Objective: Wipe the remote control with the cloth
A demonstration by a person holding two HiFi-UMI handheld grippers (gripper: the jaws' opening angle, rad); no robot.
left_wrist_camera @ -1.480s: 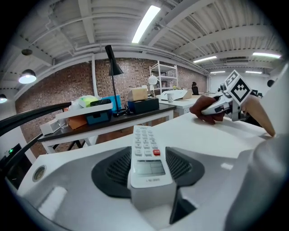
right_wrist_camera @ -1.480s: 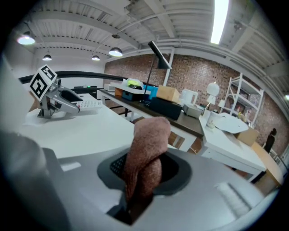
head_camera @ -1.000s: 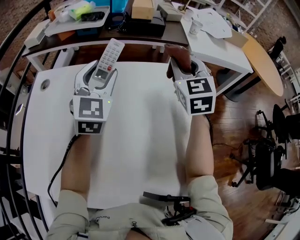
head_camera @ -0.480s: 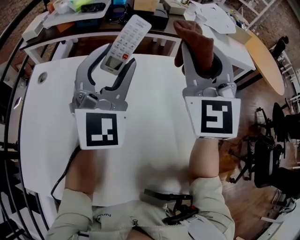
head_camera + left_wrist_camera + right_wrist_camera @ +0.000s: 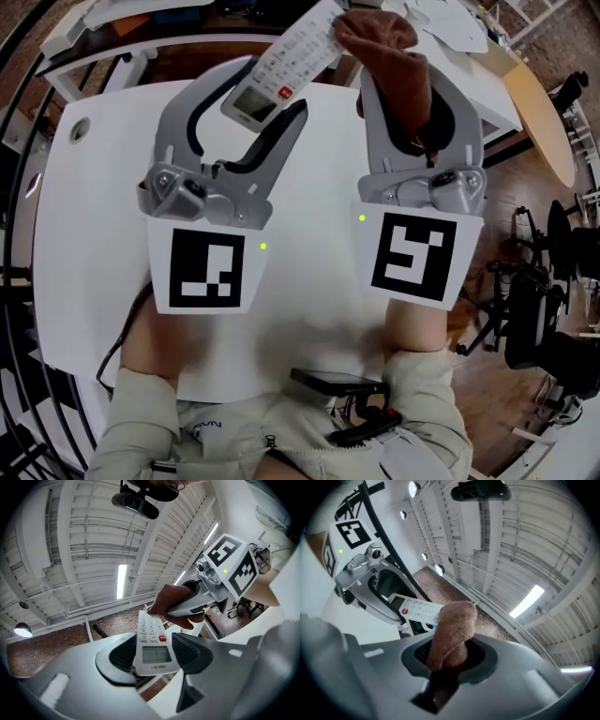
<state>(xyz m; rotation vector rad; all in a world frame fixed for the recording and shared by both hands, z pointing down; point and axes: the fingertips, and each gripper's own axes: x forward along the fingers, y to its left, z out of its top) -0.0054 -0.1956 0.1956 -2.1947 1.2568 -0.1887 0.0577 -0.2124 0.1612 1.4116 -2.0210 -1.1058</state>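
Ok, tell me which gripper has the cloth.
The right gripper: its jaws are shut on the brown cloth. The left gripper clamps the white remote instead.

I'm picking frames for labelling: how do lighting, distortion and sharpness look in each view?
Head view: even light, fisheye bending at the edges, remote control and cloth sharp. Left gripper view: heavy fisheye, dark corners, glaring ceiling strip light, remote control in focus. Right gripper view: same distortion, another bright strip light, cloth sharp.

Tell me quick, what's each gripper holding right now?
Left gripper: closed on the remote control.
Right gripper: closed on the brown cloth.
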